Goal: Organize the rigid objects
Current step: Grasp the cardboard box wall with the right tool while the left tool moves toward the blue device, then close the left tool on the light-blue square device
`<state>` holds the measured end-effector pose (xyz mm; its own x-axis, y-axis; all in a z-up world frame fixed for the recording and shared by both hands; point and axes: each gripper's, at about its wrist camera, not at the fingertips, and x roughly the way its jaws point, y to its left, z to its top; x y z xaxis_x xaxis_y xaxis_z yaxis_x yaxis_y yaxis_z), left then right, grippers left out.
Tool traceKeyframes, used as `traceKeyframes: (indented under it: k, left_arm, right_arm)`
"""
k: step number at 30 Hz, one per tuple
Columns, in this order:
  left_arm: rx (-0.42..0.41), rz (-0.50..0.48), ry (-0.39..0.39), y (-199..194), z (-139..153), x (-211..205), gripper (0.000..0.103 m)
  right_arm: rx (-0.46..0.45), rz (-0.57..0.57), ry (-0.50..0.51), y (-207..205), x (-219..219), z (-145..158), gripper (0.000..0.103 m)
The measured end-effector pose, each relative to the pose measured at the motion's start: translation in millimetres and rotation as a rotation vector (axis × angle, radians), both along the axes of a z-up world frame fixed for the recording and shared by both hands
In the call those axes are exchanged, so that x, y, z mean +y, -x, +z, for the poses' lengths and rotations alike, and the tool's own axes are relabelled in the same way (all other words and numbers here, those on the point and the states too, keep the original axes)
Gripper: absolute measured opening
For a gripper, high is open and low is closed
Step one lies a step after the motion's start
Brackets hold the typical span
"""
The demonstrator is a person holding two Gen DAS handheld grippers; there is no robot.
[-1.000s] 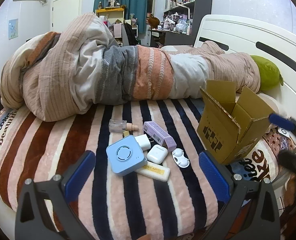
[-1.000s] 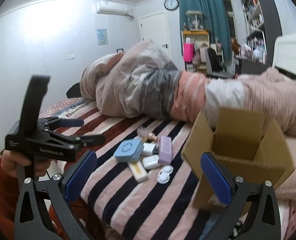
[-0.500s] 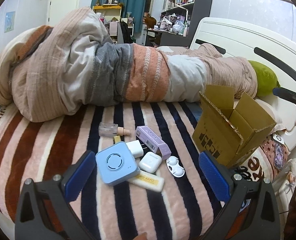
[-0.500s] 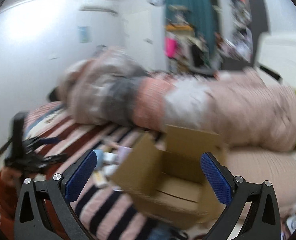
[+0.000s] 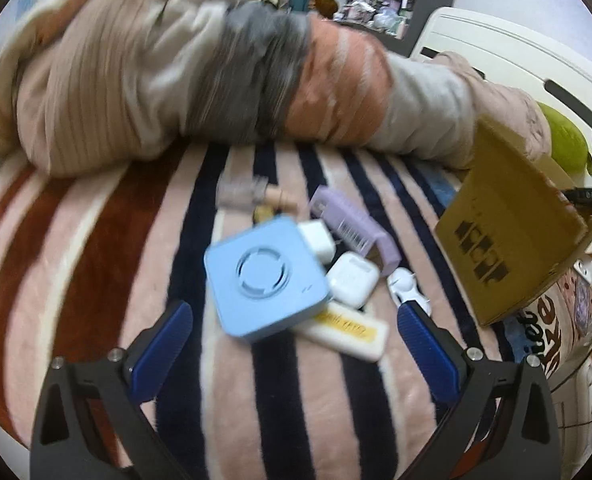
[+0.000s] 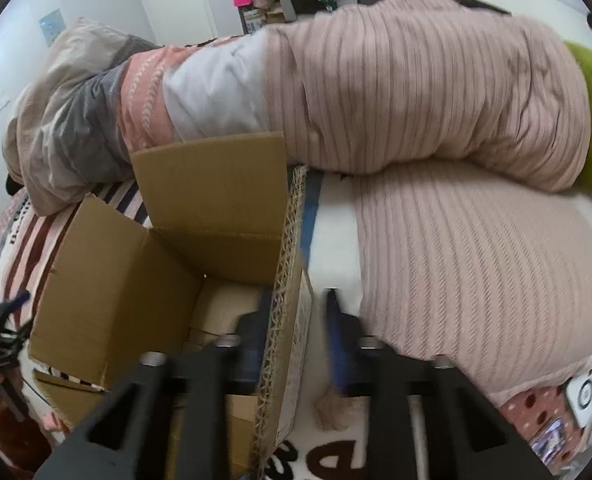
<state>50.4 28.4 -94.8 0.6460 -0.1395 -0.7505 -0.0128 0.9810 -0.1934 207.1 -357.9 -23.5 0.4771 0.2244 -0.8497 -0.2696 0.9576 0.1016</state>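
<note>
A cluster of small items lies on the striped blanket: a blue square device (image 5: 264, 276), a white charger (image 5: 315, 240), a purple box (image 5: 351, 228), a white earbud case (image 5: 351, 278), a white lens case (image 5: 405, 288), a cream tube (image 5: 347, 328) and a small bottle (image 5: 248, 196). My left gripper (image 5: 292, 312) hovers open just above and in front of them, holding nothing. The open cardboard box (image 5: 507, 232) stands to their right. My right gripper (image 6: 296, 320) straddles the right wall of the cardboard box (image 6: 136, 280), and its jaws are closing tight on that wall.
A rolled striped duvet (image 5: 216, 80) runs along the back of the bed. A green pillow (image 5: 567, 148) lies by the white headboard (image 5: 495, 48). A pink knitted cover (image 6: 475, 260) lies right of the box. A hand holds the left gripper (image 6: 0, 332) at the bed's edge.
My left gripper sank lower and closer to the items. My right gripper swung across to the box, tipped down, and went from wide open to closed over the box wall.
</note>
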Motion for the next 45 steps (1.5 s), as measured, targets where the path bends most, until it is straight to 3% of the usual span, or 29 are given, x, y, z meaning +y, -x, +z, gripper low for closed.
traceKeyframes:
  k: [3, 7, 9, 11, 13, 15, 23, 27, 34, 36, 43, 45]
  left_arm:
    - [0.001, 0.043, -0.034, -6.9, -14.4, 7.9, 0.102]
    - [-0.036, -0.041, -0.104, -30.8, -15.1, 15.0, 0.102]
    - [0.039, -0.063, -0.123, -50.6, -23.8, 20.7, 0.102]
    - [0.083, -0.065, -0.021, -60.1, -29.1, 29.6, 0.102]
    - [0.128, -0.043, 0.136, -65.0, -37.4, 37.1, 0.102]
    - [0.150, -0.019, 0.209, -65.7, -44.1, 36.4, 0.102]
    - [0.148, 0.072, 0.279, -66.2, -41.5, 20.3, 0.102]
    - [0.164, 0.066, 0.250, -71.9, -42.3, 13.8, 0.102]
    - [0.178, 0.062, 0.113, -51.4, -47.1, -3.6, 0.101]
    - [0.181, 0.083, 0.101, -46.7, -49.9, -1.4, 0.090]
    - [0.167, 0.046, 0.131, -41.4, -49.6, 14.4, 0.087]
    - [0.219, -0.014, 0.114, -46.6, -55.6, 15.6, 0.087]
  right_arm:
    - [-0.007, -0.002, -0.013, 2.3, -0.9, -2.5, 0.010]
    - [-0.011, 0.002, -0.008, 1.9, 0.2, -2.5, 0.009]
    - [-0.010, -0.001, -0.015, 0.1, 1.7, -4.1, 0.010]
    - [-0.011, -0.005, -0.022, -0.1, 0.2, -4.4, 0.010]
    - [-0.014, -0.006, -0.022, 1.3, -0.7, -3.8, 0.009]
    - [-0.012, -0.006, -0.022, 1.3, -1.2, -3.1, 0.010]
    - [-0.014, 0.001, -0.019, 1.5, 0.3, -2.6, 0.010]
    - [-0.012, 0.003, -0.018, 1.4, 2.0, -2.9, 0.010]
    - [-0.011, -0.001, -0.024, 1.9, 1.0, -2.5, 0.010]
    - [-0.011, -0.001, -0.022, 2.0, 1.2, -2.3, 0.010]
    - [-0.015, 0.008, -0.014, 3.0, 5.4, -1.8, 0.010]
    - [-0.015, 0.010, -0.014, 2.7, 6.3, -1.9, 0.010]
